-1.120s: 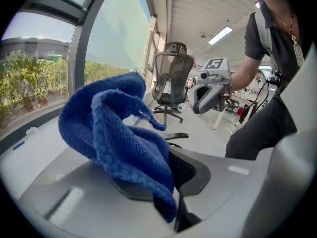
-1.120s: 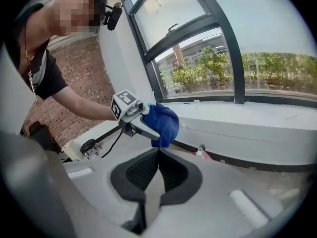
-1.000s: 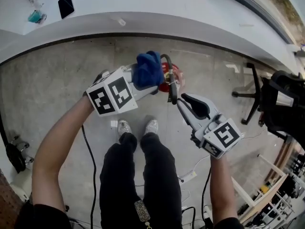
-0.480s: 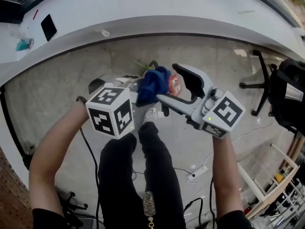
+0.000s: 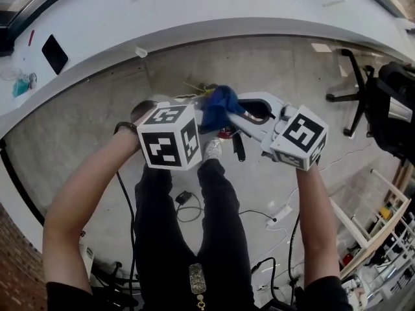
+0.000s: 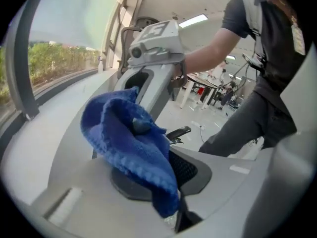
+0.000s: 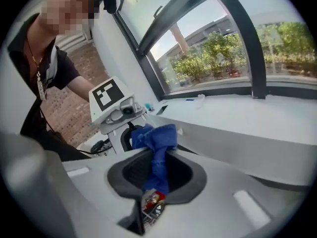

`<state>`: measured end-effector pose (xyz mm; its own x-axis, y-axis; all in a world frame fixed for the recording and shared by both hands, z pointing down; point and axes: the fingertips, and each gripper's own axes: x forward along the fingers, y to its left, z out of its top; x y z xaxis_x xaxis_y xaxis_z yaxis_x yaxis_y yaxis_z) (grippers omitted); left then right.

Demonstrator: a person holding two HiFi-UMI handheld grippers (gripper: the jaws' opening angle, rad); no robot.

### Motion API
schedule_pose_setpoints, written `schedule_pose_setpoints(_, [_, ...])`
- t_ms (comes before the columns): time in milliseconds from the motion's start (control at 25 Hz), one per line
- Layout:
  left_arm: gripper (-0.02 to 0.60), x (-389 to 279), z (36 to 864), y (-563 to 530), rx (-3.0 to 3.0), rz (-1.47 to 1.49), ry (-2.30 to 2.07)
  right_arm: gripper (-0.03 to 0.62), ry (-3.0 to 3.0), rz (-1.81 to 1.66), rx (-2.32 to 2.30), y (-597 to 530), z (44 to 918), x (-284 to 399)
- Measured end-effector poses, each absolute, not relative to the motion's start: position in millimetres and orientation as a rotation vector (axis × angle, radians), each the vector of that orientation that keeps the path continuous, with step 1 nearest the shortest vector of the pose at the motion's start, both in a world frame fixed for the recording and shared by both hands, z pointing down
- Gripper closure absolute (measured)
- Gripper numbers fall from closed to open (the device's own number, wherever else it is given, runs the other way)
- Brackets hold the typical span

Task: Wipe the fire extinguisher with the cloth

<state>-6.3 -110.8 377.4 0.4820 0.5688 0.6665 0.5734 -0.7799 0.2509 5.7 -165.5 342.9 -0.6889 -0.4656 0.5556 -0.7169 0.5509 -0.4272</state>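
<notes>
The blue cloth (image 5: 220, 103) is bunched between both grippers, above the floor. My left gripper (image 5: 205, 115) is shut on it; its jaws have just been opening a little, the cloth (image 6: 126, 143) still draped between them. My right gripper (image 5: 241, 113) reaches in from the right. Its jaws have just been closing, and a strip of the cloth (image 7: 157, 148) is pinched between them. The red fire extinguisher (image 5: 226, 133) stands on the floor below, mostly hidden, with its black hose (image 5: 238, 149) showing. Through the right jaws' gap I see its top (image 7: 152, 205).
A white curved counter (image 5: 194, 15) runs along the far side, with a black phone (image 5: 54, 53) on it. A black office chair (image 5: 389, 102) stands at the right. Cables (image 5: 185, 206) and a power strip (image 5: 280, 214) lie on the floor by the person's legs.
The right gripper swung up from the lower right, stood wide open beside the cloth, then closed on it. The left gripper shifted slightly right and turned, so its cube faces up.
</notes>
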Motion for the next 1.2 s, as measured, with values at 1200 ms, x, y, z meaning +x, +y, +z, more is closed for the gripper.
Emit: schedule_pose_setpoints(1200, [0.546, 4.0, 516.9, -181.5, -3.070, -1.980, 0.070, 0.534, -2.053, 0.981, 0.875, -181.9, 489.5, 61.0])
